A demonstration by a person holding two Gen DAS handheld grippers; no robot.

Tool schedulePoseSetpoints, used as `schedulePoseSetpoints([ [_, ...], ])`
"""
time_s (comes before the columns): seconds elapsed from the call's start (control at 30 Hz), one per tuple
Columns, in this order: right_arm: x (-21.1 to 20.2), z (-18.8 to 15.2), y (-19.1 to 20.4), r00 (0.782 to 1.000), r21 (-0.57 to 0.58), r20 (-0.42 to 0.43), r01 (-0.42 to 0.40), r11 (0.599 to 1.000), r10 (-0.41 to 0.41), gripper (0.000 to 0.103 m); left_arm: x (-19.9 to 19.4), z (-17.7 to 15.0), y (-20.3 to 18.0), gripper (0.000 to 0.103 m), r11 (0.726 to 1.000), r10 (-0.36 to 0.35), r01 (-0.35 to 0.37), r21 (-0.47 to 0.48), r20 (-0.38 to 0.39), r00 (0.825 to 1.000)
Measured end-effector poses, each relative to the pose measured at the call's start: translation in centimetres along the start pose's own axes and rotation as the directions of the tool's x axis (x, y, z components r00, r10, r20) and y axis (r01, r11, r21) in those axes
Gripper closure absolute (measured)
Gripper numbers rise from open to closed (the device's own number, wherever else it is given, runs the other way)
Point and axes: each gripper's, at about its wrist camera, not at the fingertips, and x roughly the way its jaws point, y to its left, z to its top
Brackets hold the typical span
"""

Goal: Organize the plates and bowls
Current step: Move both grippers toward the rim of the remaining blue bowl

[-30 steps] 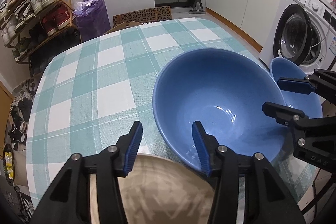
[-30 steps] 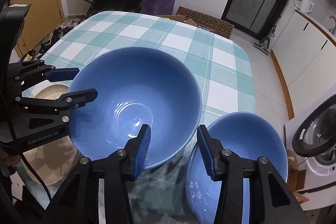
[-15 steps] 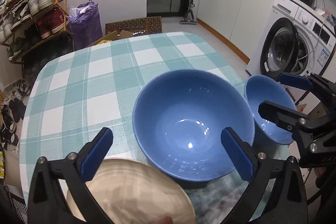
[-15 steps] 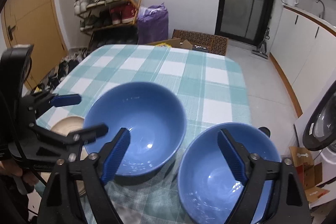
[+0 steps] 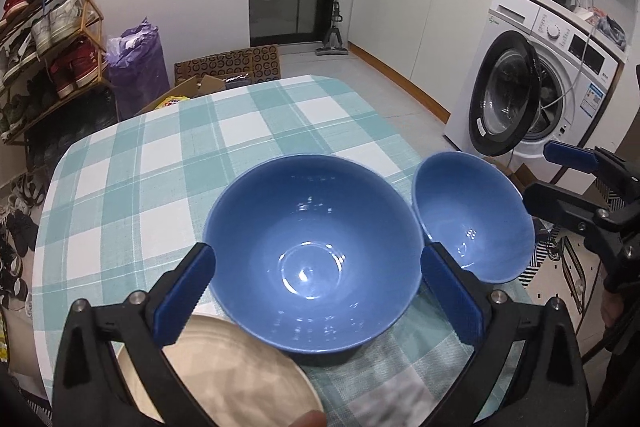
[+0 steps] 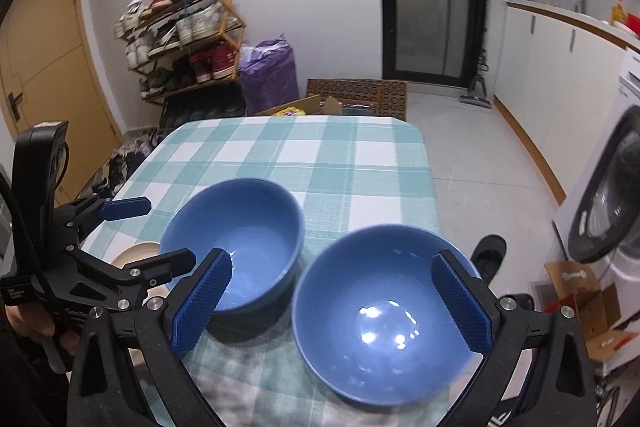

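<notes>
Two blue bowls stand side by side on the green checked tablecloth point(image 5: 160, 163). The left bowl point(image 5: 314, 259) point(image 6: 234, 243) lies between the wide-open fingers of my left gripper point(image 5: 318, 291), above and not touching it. The right bowl point(image 5: 472, 219) point(image 6: 384, 319) sits at the table's near right corner, framed by my open right gripper point(image 6: 330, 303). A beige plate point(image 5: 224, 375) lies at the near edge under my left gripper and shows in the right wrist view point(image 6: 138, 255) partly hidden by the left gripper point(image 6: 136, 231).
The table's right edge runs close beside the right bowl. A washing machine point(image 5: 540, 83) stands to the right, a shoe rack point(image 5: 44, 47) and purple bag point(image 5: 138, 61) behind left. A cardboard box point(image 6: 588, 311) and a slipper point(image 6: 490, 247) lie on the floor.
Both grippers opened wide and drew back and upward from the bowls. The bowls now look smaller and stand apart on the cloth.
</notes>
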Motion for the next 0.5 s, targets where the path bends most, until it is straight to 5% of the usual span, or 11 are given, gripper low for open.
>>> schedulePoseSetpoints([
  [0.5,-3.6,-3.0,-6.0,0.995,0.165,0.002,0.103,0.981,-0.104,0.001,1.6,1.6,-4.3,0.000,0.994,-0.050,0.050,0.092,-0.009,0.999],
])
